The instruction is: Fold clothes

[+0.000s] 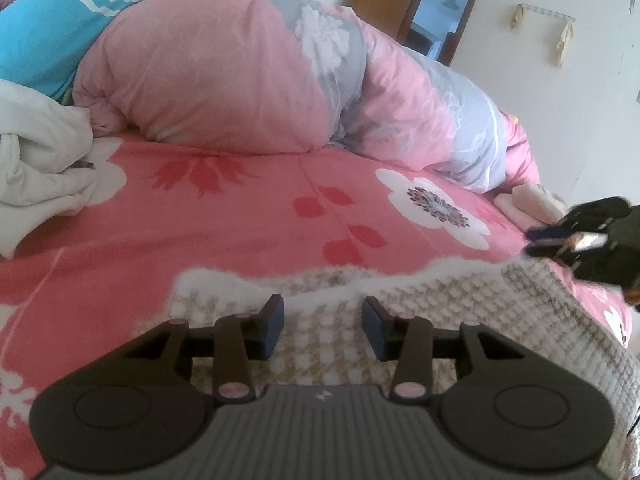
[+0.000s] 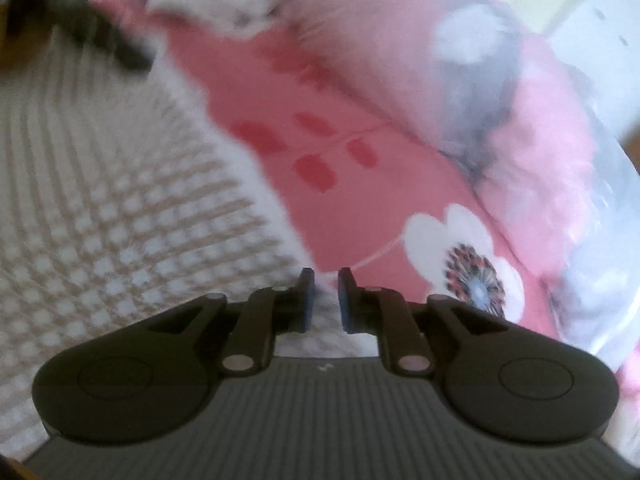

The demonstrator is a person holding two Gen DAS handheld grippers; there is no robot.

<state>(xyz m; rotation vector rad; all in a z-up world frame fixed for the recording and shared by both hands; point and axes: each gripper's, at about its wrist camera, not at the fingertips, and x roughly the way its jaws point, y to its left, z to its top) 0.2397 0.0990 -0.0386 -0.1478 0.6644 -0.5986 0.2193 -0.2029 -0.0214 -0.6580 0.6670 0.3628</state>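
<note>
Left wrist view: a white cloth [image 1: 36, 168] lies bunched at the far left of the bed [image 1: 240, 224], a rolled quilt [image 1: 248, 92] behind it. Lower down, the task's thing, a checked garment [image 1: 400, 292], lies spread flat on the near part of the bed. The left gripper [image 1: 323, 326] hangs over its far edge, jaws spread, nothing pinched. At the right edge the right gripper [image 1: 560, 236] shows blurred, beside the garment's far corner.

The garment looks soft, fluffy and light, likely limp when lifted; a pinch at an edge or corner should hold it, and a grip mid-panel would only bunch it.

Right wrist view, blurred: the garment [image 2: 100, 200] fills the left, the bed [image 2: 360, 184] the middle, and the right gripper [image 2: 326, 300] stands slightly parted, empty, over the garment's edge. Only the left view shows the white cloth sharply and both grippers together.
</note>
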